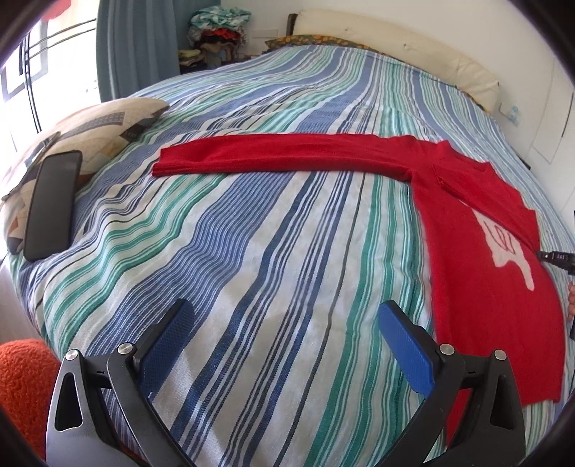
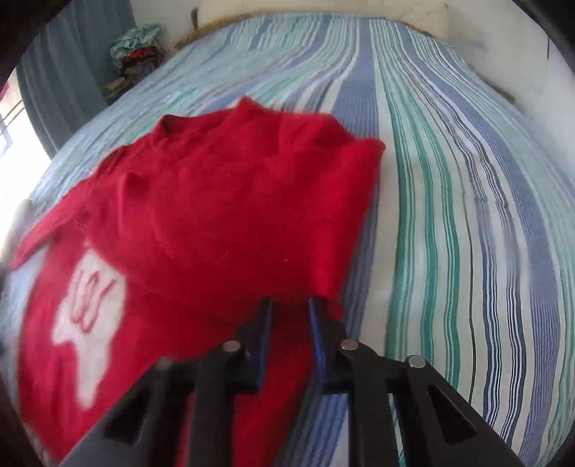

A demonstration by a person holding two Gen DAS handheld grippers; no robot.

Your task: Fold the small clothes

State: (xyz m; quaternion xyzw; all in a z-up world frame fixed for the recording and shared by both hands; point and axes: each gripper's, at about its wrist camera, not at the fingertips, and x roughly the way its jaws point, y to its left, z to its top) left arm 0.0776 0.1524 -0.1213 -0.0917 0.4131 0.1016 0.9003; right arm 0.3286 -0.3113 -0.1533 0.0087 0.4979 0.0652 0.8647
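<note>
A red sweater point(image 1: 485, 258) with a white patch on its chest lies on the striped bedspread point(image 1: 251, 251). One long sleeve point(image 1: 269, 154) stretches flat toward the left. My left gripper point(image 1: 285, 309) hovers open over bare bedspread, left of the sweater's hem, with nothing between its blue pads. In the right wrist view my right gripper point(image 2: 289, 305) is shut on a fold of the sweater point(image 2: 222, 215), whose other sleeve side is doubled over the body beside the white patch point(image 2: 90, 305). This view is blurred.
A black phone point(image 1: 50, 204) rests on a patterned pillow point(image 1: 100, 122) at the bed's left. An orange fuzzy item point(image 1: 21, 380) sits off the near left corner. A pile of clothes point(image 1: 219, 32) stands past the far edge, beside a blue curtain point(image 1: 136, 50).
</note>
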